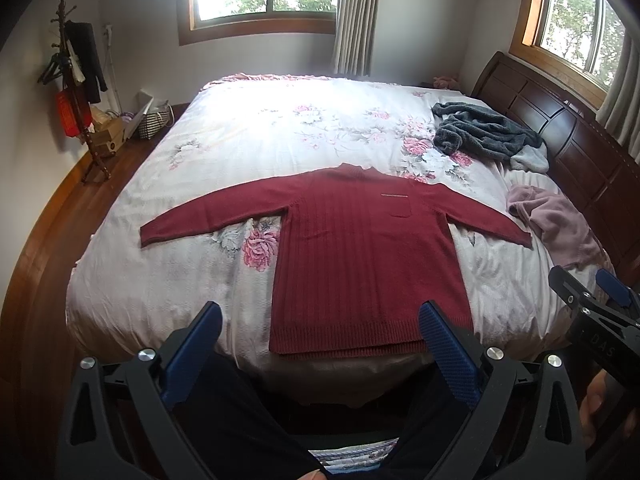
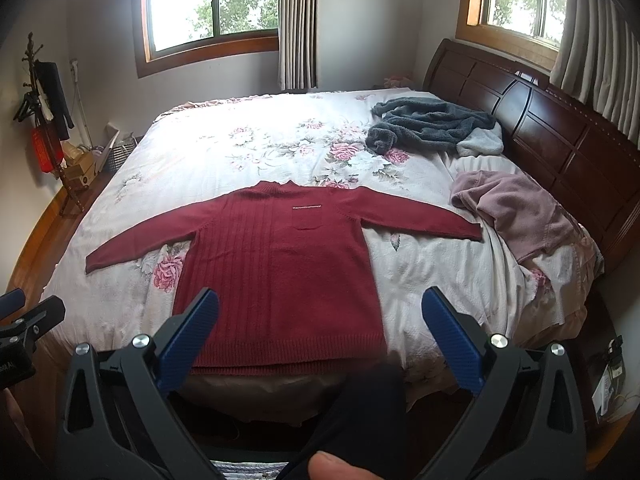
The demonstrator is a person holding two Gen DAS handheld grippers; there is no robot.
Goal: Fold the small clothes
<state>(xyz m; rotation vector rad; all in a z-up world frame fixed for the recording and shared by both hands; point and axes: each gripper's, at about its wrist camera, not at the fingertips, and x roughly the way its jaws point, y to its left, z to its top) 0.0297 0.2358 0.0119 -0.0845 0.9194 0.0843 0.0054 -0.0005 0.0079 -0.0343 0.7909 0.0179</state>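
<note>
red sweater (image 1: 360,248) lay flat, sleeves spread, hem at the bed (image 1: 168,280) near edge. left gripper (image 1: 320,336) and right gripper (image 2: 320,320) both spread, empty. soft, limp knit; likely best pinched at cuffs.

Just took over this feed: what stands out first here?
A red sweater lies flat on the flowered bed, sleeves spread wide, hem at the near edge. A grey fleece and a pink garment lie crumpled near the headboard. Both the left gripper and the right gripper are open, holding nothing.
</note>
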